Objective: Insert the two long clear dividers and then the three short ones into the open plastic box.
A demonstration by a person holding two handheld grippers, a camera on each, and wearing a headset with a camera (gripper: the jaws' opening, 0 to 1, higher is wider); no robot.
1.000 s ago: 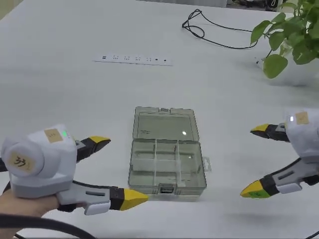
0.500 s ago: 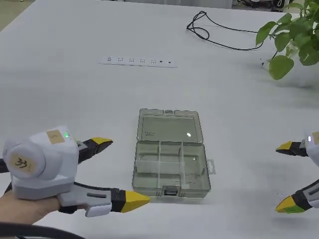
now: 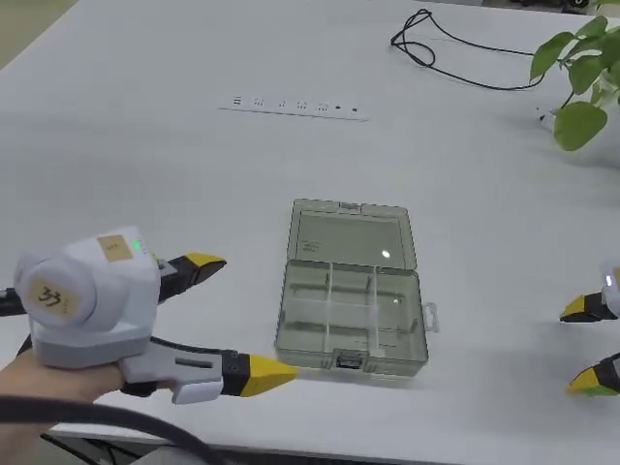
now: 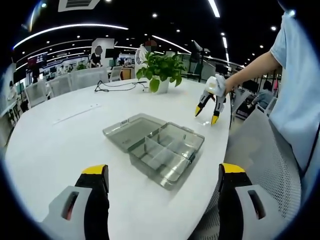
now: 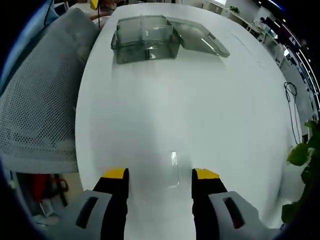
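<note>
A hand (image 3: 44, 395) is holding the white, yellow-tipped left gripper (image 3: 242, 318) near the front edge of the big white table (image 3: 145, 174). Its jaws are standing wide apart and are holding nothing. Seen from the head, it is sitting at 8 o'clock from the see-through grey plastic box (image 3: 354, 325), close by but not touching.

In the left gripper view, the box (image 4: 167, 150) is lying just ahead, at 12 o'clock from the left gripper (image 4: 161, 171). The flat grey lid (image 3: 354, 235) is lying open on the far side of the box. Thin clear dividers (image 3: 351, 302) are standing inside and are cutting the box into small rooms. I cannot count them for sure.

The right gripper (image 3: 581, 345) is hanging at 4 o'clock from the box, well apart from it. Its jaws are open too, with nothing pinched between them. In the right gripper view, a small clear strip (image 5: 173, 170) is lying flat on the table between the tips of the right gripper (image 5: 160, 175). I cannot tell whether it is a divider or whether the jaws are touching it.

Farther back, a long white power strip (image 3: 295, 107) is lying at 11 o'clock from the box. A black cable (image 3: 455, 58) is curling at 1 o'clock. A green leafy plant (image 3: 581, 73) is standing at 2 o'clock. A grey mesh chair (image 5: 45, 100) is standing beside the table.
</note>
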